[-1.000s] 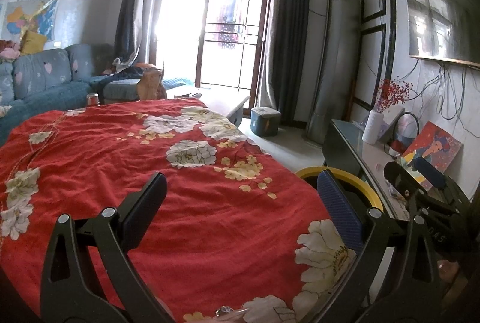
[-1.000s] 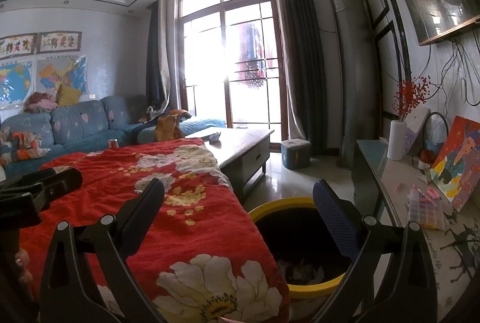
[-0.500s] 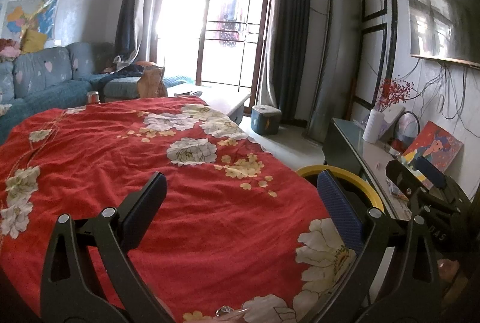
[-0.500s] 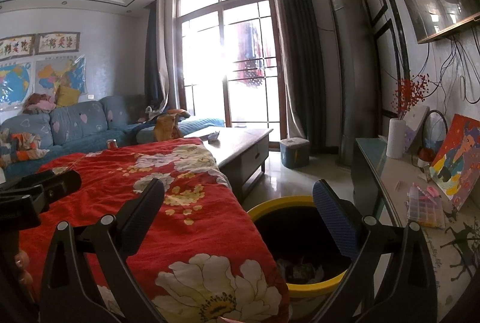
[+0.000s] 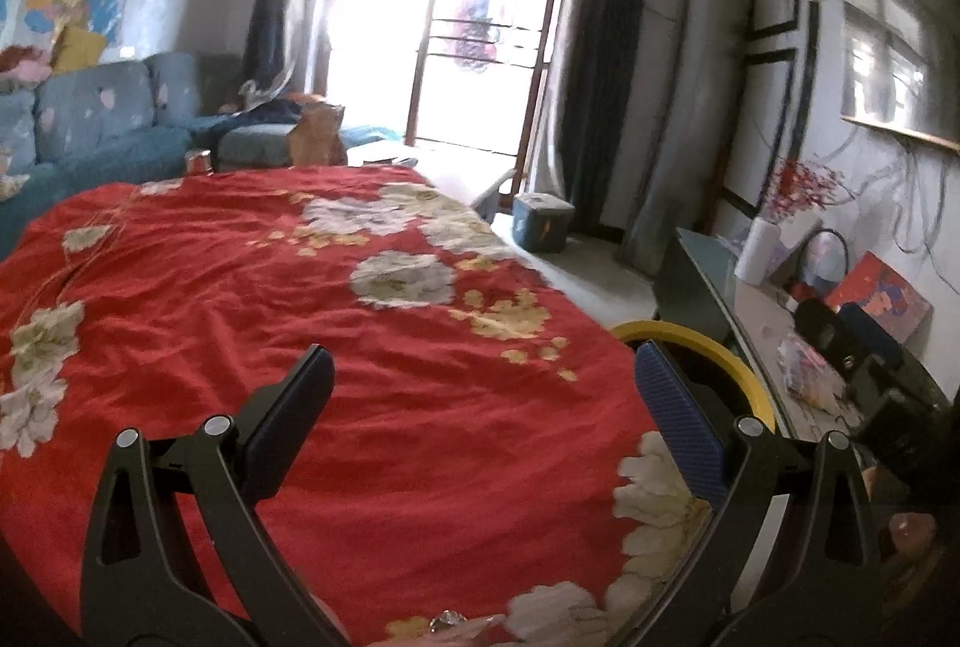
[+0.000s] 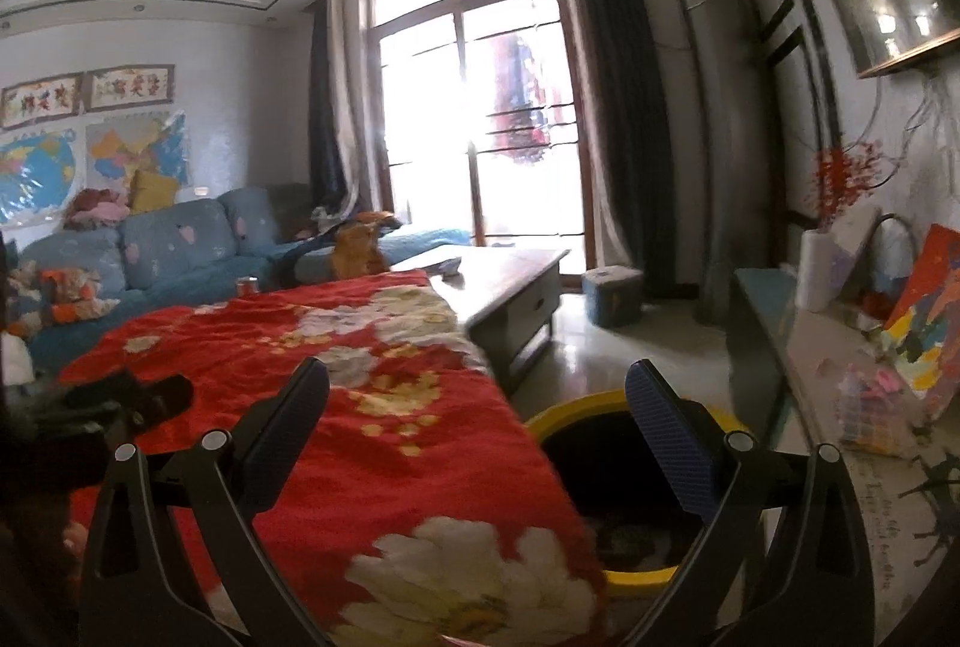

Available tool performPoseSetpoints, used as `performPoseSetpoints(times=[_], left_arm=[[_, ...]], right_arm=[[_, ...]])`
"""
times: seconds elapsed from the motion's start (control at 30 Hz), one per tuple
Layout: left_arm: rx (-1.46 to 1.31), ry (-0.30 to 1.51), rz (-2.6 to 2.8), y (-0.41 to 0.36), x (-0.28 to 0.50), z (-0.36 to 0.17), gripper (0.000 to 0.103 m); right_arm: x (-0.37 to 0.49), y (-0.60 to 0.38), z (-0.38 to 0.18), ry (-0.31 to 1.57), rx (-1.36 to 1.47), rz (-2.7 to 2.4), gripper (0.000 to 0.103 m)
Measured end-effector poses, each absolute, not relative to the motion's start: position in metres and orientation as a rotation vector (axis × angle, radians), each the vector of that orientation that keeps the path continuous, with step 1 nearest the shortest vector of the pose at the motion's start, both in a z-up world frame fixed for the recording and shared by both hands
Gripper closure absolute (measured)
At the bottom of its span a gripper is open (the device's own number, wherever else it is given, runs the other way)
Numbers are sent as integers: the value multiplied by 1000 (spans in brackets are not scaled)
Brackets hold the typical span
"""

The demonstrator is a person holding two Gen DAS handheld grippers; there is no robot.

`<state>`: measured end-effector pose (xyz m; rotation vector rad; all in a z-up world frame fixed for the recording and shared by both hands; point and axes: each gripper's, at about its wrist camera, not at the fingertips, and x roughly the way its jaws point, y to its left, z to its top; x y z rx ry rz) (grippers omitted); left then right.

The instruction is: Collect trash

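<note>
A yellow-rimmed trash bin (image 6: pixel 576 413) stands on the floor at the right edge of the table; its dark inside holds some trash (image 6: pixel 624 539). The bin's rim also shows in the left wrist view (image 5: pixel 690 335). My left gripper (image 5: pixel 480 377) is open and empty above the red flowered tablecloth (image 5: pixel 360 347). My right gripper (image 6: pixel 474 395) is open and empty, held above the table's right edge and the bin. The left gripper's body shows at the left of the right wrist view (image 6: pixel 108 407). A small can (image 5: pixel 198 161) stands at the table's far edge.
A blue sofa (image 6: pixel 168 245) stands at the back left. A wooden coffee table (image 6: pixel 510 269) is beyond the red table. A TV cabinet (image 6: pixel 840 377) with a white vase, paintings and a bead box runs along the right. A small blue stool (image 6: pixel 612 296) sits by the curtains.
Both grippers stay open. The right wrist view has shifted slightly and is blurred by motion; the left gripper has barely moved.
</note>
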<state>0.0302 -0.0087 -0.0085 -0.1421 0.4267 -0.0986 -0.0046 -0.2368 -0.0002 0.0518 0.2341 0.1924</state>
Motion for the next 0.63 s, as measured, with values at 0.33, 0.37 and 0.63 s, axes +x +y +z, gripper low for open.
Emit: performPoseSetpoints(times=[0.33,0.37,0.63], left_arm=[[-208,468,325,175,-29,1,11],[-236,467,412,207,-40,1,11],[-475,689,860,436,-103,-59,11]], right_arm=[[23,-56,36,389,94,640,7],[26,-22,37,426,99,698,7],[52,245,-24,810,-162,904,7]])
